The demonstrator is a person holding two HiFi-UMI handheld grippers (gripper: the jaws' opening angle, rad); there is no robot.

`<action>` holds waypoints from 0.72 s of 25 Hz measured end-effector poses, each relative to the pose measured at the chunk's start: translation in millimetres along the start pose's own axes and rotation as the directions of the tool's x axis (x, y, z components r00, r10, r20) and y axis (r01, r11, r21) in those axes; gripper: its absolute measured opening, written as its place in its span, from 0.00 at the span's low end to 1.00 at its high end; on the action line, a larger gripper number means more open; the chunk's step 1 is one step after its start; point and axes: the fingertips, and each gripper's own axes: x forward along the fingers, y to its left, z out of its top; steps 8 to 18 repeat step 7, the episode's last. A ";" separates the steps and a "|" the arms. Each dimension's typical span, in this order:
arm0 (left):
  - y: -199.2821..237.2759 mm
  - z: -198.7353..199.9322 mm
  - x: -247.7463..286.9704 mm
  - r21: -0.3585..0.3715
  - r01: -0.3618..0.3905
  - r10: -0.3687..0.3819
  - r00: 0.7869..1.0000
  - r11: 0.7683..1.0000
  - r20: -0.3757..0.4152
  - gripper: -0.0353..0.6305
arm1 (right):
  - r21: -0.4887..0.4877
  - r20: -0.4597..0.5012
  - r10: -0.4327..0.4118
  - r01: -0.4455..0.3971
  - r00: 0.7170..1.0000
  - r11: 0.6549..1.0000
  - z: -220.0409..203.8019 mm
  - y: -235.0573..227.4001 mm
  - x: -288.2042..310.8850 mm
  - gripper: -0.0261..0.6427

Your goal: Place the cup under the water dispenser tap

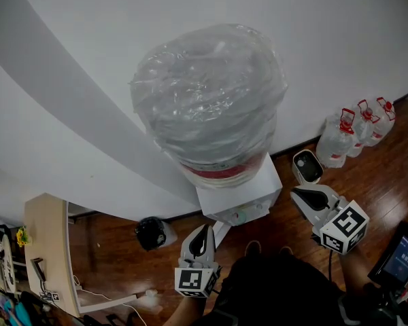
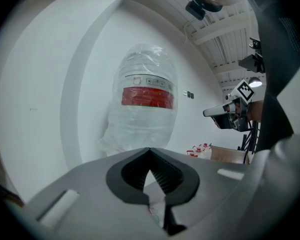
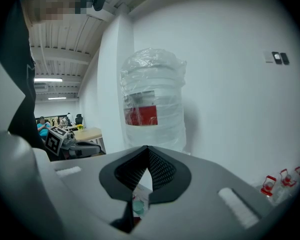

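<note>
No cup shows in any view. Left gripper (image 1: 204,233) and right gripper (image 1: 298,194) both have jaws together, holding nothing, on the near side of the water dispenser (image 1: 248,199). Cup likely light and crushable, so grip mid-wall, gently.

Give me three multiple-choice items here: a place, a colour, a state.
1. Where do the spare water bottles stand? A) on a desk B) on the floor by the wall C) on a shelf
2. What colour is the big bottle's label band? A) blue B) red C) green
3. How are the left gripper's jaws? A) wide apart B) shut on a cup C) shut, empty
1 B: they sit on the floor against the wall. 2 B: red shows through the plastic wrap. 3 C: its jaws meet, nothing between.
</note>
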 end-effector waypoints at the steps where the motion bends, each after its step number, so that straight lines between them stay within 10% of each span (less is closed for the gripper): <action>1: 0.0 -1.9 0.0 0.004 0.001 -0.001 1.000 1.000 -0.008 0.06 | -0.002 0.000 -0.001 0.001 1.000 1.000 -0.7 -0.6 -0.1 0.04; 18: -1.5 -3.4 3.9 0.006 0.007 -0.007 1.000 1.000 -0.002 0.06 | 0.006 -0.010 -0.016 0.016 1.000 1.000 -1.2 -7.1 -2.0 0.04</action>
